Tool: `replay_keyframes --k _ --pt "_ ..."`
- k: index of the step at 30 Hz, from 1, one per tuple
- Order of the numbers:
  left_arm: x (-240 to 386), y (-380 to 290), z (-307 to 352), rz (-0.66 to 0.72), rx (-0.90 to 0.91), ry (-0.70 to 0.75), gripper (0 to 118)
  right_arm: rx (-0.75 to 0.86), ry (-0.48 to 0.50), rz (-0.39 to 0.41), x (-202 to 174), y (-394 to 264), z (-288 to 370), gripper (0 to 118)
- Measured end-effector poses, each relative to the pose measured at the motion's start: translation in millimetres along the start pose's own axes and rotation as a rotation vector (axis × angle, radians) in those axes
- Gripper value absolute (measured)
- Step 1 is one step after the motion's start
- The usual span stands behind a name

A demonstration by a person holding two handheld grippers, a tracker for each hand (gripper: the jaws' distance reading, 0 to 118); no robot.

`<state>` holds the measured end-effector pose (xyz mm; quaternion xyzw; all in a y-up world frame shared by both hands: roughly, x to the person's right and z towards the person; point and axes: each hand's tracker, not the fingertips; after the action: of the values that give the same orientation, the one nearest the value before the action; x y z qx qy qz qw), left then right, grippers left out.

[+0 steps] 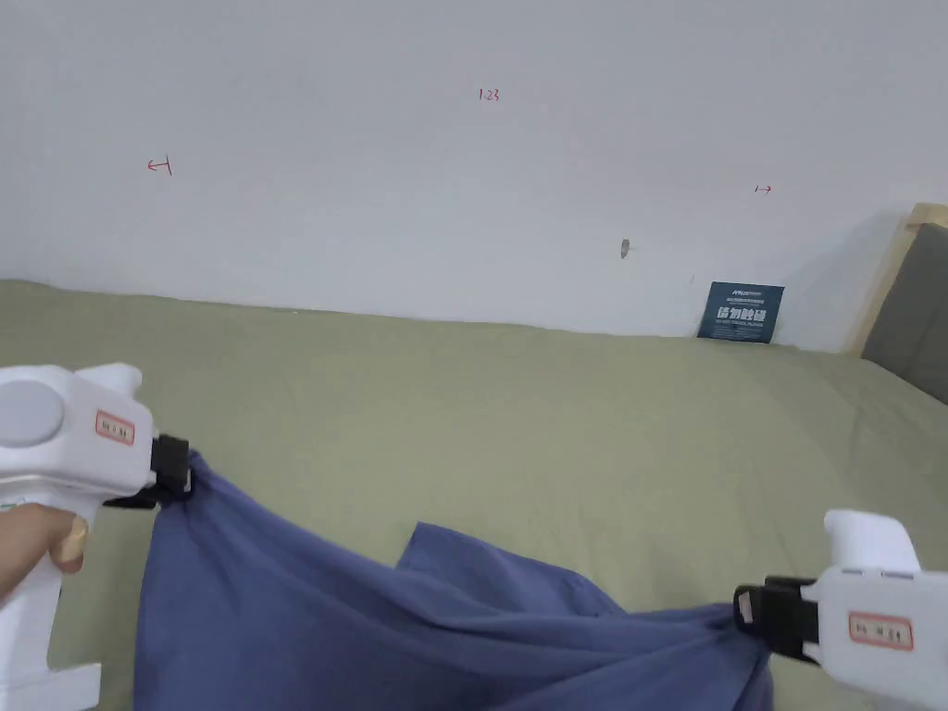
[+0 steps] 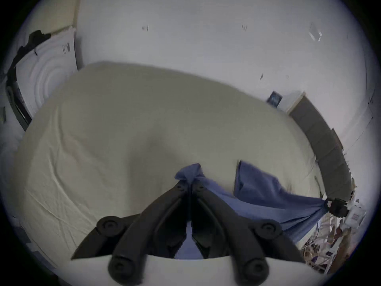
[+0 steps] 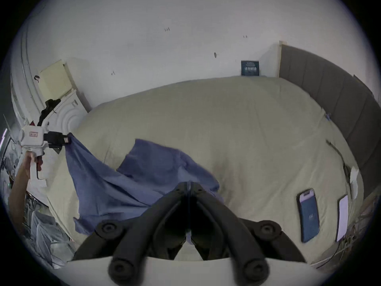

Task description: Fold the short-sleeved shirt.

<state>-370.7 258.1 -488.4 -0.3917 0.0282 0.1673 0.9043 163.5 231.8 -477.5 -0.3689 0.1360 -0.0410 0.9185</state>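
A blue short-sleeved shirt (image 1: 370, 620) hangs stretched between my two grippers above the green bed (image 1: 518, 407). My left gripper (image 1: 185, 472) is shut on one bunched corner of the shirt (image 2: 190, 172) at the left. At the lower right my right gripper (image 1: 745, 616) is shut on the opposite end of the shirt (image 3: 144, 177). A flap of the cloth (image 1: 481, 560) stands up in the middle, and the rest sags toward the bed's near edge. In the left gripper view the right gripper (image 2: 329, 204) shows far off; in the right gripper view the left gripper (image 3: 67, 141) does too.
The bed sheet (image 3: 237, 129) spreads wide beyond the shirt. A phone (image 3: 308, 214) and a white device (image 3: 343, 216) lie on the bed to the right. A grey headboard (image 1: 916, 315) stands at right, a dark sign (image 1: 741, 312) leans on the wall, and a white appliance (image 2: 47, 80) stands at the left.
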Motion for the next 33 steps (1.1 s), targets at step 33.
replay_keyframes --k 33 --pt "1 117 75 -0.03 0.286 0.084 3 0.196 0.012 0.116 -39 213 -65 1"
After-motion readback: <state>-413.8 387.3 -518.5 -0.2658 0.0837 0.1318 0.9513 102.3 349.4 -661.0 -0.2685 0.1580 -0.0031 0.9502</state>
